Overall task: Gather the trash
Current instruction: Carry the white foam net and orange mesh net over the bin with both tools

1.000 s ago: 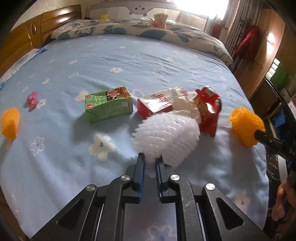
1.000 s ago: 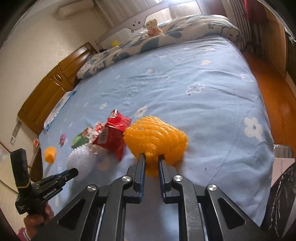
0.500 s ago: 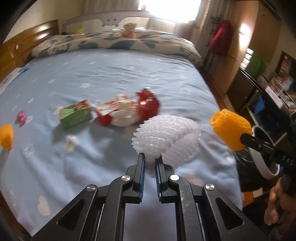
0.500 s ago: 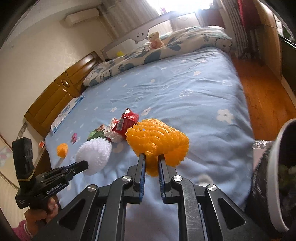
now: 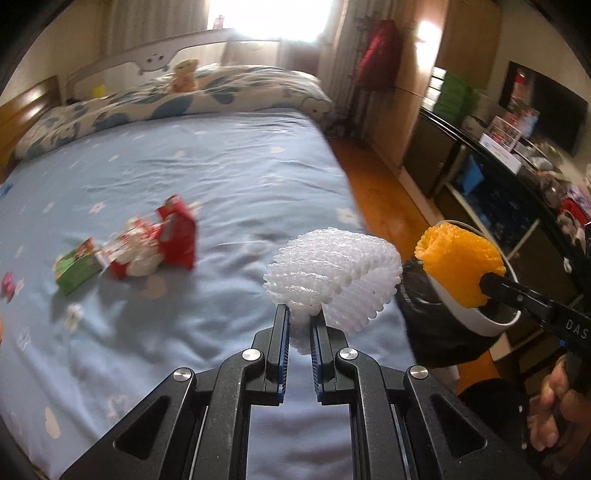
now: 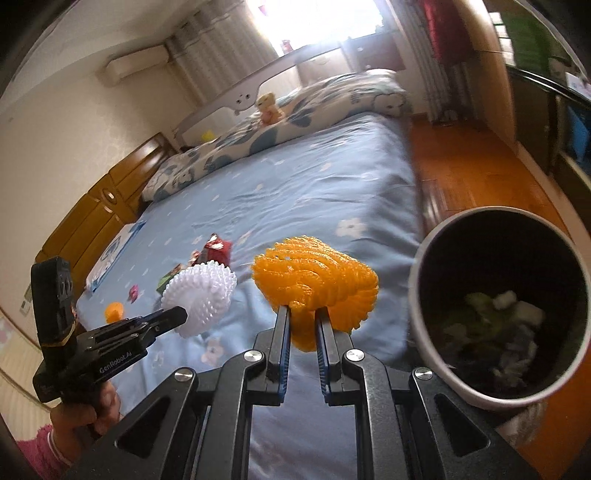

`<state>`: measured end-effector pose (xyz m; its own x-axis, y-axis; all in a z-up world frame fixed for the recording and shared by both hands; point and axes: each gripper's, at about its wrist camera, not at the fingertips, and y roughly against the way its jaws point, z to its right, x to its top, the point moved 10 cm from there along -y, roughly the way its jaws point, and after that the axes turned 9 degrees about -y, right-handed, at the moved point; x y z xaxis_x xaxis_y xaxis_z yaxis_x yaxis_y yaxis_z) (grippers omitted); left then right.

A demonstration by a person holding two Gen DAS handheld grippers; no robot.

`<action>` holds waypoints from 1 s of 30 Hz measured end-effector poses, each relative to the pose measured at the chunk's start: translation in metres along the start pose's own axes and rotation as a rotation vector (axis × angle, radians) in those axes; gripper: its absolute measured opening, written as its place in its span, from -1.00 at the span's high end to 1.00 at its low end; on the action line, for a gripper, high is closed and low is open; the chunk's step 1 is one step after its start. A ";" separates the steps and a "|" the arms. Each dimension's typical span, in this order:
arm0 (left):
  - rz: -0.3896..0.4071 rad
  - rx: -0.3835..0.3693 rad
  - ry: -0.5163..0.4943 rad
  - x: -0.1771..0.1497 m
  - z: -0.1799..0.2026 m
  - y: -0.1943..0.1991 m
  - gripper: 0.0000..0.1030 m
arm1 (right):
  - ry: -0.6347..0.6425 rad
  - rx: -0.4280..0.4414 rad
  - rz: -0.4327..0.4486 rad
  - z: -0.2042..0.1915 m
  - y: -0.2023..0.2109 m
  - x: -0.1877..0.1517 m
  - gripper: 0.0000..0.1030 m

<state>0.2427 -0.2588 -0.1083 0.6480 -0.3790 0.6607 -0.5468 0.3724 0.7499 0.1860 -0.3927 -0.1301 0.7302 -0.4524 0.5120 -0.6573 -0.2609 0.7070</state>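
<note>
On the bed (image 5: 221,177), a green carton (image 5: 75,271) and red wrappers (image 5: 177,236) lie together. The left gripper (image 5: 299,314) clamps white foam netting (image 5: 332,273); the right gripper (image 6: 302,317) clamps orange foam netting (image 6: 317,277) beside the trash bin (image 6: 421,295).

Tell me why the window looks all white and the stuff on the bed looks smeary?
Left wrist view: daylight overexposes the window; the red packet and green carton are motion-blurred, the white foam net sharp. Right wrist view: same glare at the window; fisheye bends walls.
</note>
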 end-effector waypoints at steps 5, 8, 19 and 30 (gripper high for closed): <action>-0.001 -0.034 -0.066 0.011 0.033 -0.007 0.82 | -0.033 -0.046 0.033 0.031 0.022 0.007 0.75; -0.006 -0.052 -0.091 0.014 0.048 -0.013 0.82 | -0.061 -0.073 0.047 0.051 0.033 0.010 0.75; -0.027 -0.093 -0.165 0.031 0.096 -0.038 0.82 | -0.118 -0.137 0.083 0.098 0.058 0.017 0.75; -0.027 -0.111 -0.228 0.052 0.132 -0.061 0.82 | -0.148 -0.166 0.084 0.121 0.065 0.022 0.75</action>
<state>0.2395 -0.4131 -0.1153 0.5182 -0.5669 0.6404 -0.4611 0.4454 0.7674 0.1371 -0.5222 -0.1321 0.6308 -0.5902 0.5037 -0.6659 -0.0785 0.7419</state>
